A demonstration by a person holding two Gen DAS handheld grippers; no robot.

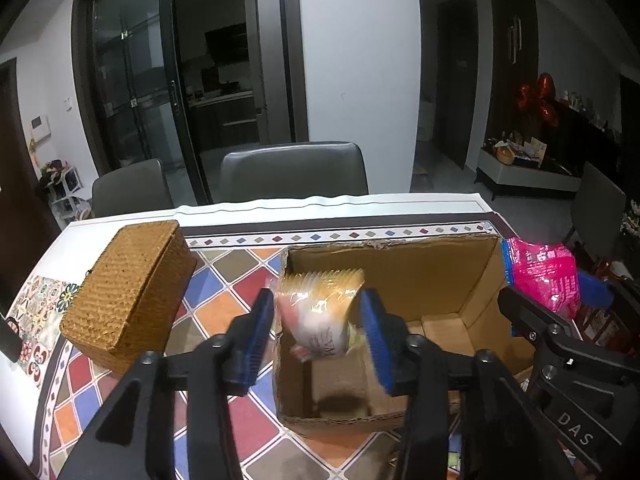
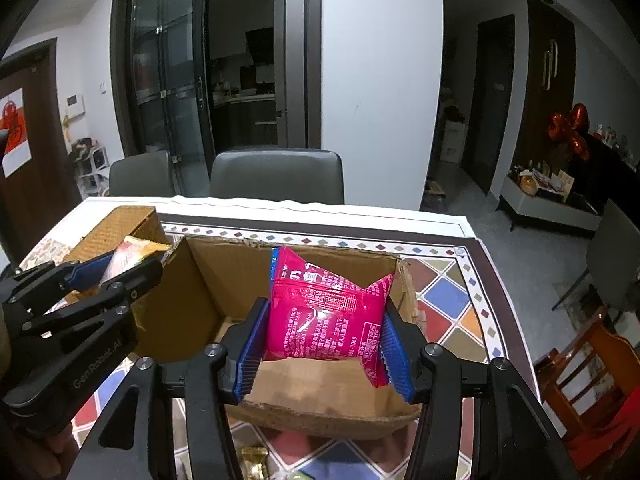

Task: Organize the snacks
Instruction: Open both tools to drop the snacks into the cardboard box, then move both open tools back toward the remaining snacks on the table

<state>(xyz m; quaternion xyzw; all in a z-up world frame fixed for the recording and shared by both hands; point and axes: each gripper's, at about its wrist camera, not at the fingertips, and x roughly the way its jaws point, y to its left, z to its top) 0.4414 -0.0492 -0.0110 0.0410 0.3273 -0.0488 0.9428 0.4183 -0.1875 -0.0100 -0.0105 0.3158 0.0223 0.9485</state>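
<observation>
We hold a gold snack [image 1: 320, 312] in our left gripper [image 1: 318, 332] and a pink snack [image 2: 326, 312] in our right gripper [image 2: 324, 340], both pinched tight over the cardboard box [image 1: 472, 280]. Nothing sits inside yet. More snacks [image 2: 254, 462] wait nearby.

Gold snack [image 1: 320, 312]: motion-blurred between my fingers, print unreadable.
Pink packet [image 2: 326, 312]: small text illegible.
Wrappers [image 2: 252, 462]: at 6 o'clock, cropped by the frame edge.

White pillar [image 1: 356, 80] standing behind two grey chairs [image 1: 294, 172], dark glass sliding doors [image 1: 132, 92] opening onto a dim kitchen, red balloons [image 1: 538, 98] hanging right, patterned tablecloth [image 1: 224, 280] covering the table
</observation>
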